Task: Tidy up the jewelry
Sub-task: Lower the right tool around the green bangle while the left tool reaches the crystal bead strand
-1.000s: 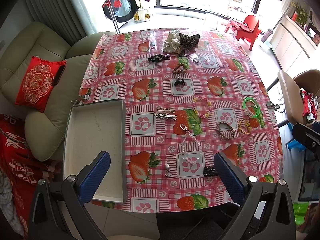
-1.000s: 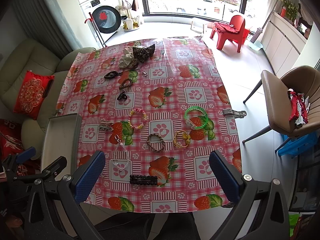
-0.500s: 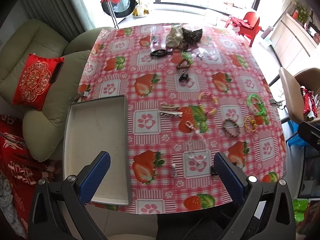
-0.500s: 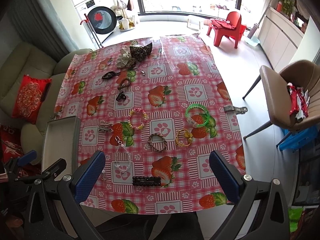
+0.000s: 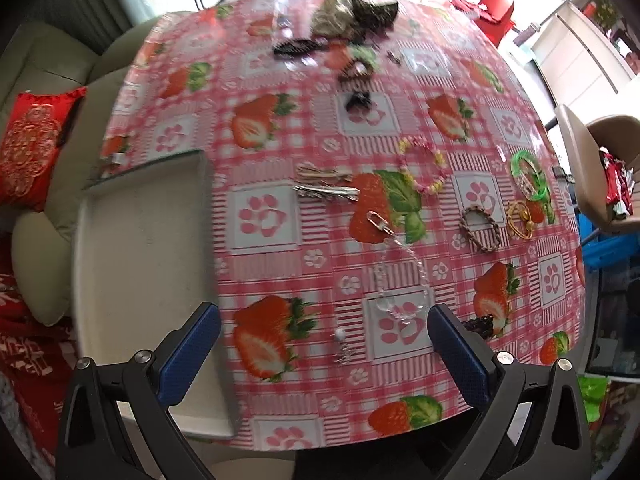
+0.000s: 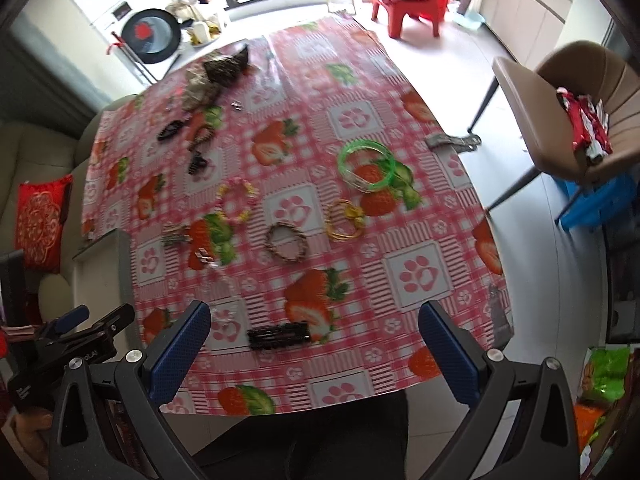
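Note:
Jewelry lies scattered on a strawberry-print tablecloth. A grey tray sits at the left edge with nothing in it. My left gripper is open above a small earring and a clear bead chain. Silver hair clips, a pastel bead bracelet, a brown braided bracelet, gold bangles and green bangles lie further out. My right gripper is open over a black hair clip.
Dark scrunchies and hair ties pile at the table's far end. A beige sofa with a red cushion stands to the left. A brown chair stands to the right. The left gripper shows in the right wrist view.
Both grippers have come down and forward, closer to the table. The view now blurs with motion. Nothing on the table has moved.

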`<state>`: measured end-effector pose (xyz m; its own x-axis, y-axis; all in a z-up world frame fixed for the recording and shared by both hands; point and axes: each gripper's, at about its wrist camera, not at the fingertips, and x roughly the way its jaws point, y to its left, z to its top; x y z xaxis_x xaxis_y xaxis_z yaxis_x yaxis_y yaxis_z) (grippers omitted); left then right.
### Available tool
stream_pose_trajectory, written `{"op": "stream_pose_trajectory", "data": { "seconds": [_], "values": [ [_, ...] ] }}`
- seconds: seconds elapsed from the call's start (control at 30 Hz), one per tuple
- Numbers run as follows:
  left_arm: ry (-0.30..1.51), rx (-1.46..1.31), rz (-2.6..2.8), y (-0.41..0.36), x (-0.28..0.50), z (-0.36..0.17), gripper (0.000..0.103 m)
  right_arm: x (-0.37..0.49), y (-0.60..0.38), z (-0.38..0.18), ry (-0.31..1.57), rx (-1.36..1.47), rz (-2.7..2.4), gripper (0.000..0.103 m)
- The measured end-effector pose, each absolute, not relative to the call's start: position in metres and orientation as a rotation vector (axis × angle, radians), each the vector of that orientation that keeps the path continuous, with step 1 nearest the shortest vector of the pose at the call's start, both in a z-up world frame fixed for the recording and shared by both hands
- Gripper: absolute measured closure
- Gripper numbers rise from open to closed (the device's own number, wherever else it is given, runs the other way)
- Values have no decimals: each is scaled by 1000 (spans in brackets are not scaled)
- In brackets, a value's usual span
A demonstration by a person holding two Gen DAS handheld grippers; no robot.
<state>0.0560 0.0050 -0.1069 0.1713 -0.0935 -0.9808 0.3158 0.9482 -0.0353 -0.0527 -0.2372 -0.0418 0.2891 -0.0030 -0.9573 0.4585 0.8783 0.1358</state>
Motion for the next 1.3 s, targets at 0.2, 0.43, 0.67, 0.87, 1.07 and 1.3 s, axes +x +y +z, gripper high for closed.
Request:
{"op": "stream_pose_trajectory", "data": {
  "seconds": [0.2, 0.43, 0.67, 0.87, 1.07, 1.3],
  "values": [
    [1426, 186, -284, -23, 60, -134, 0, -32, -273, -70, 1304, 404, -337, 0],
    [1465, 149, -228, -41, 71, -162, 0, 11, -298, -103, 1344, 319, -259, 0],
    [1456, 124, -187, -56, 84, -184, 0, 58, -316, -138, 1364, 263, -184, 0],
    [1493, 122, -154, -62, 89, -207, 8, 90, -320, -168, 1393, 187, -132, 14],
    [1498, 110, -128, -67, 90, -215, 10, 108, -319, -193, 1437, 120, -109, 38],
    [1479, 93, -121, -72, 76, -208, 54, 114, -309, -201, 1451, 99, -83, 80]
  ]
}}
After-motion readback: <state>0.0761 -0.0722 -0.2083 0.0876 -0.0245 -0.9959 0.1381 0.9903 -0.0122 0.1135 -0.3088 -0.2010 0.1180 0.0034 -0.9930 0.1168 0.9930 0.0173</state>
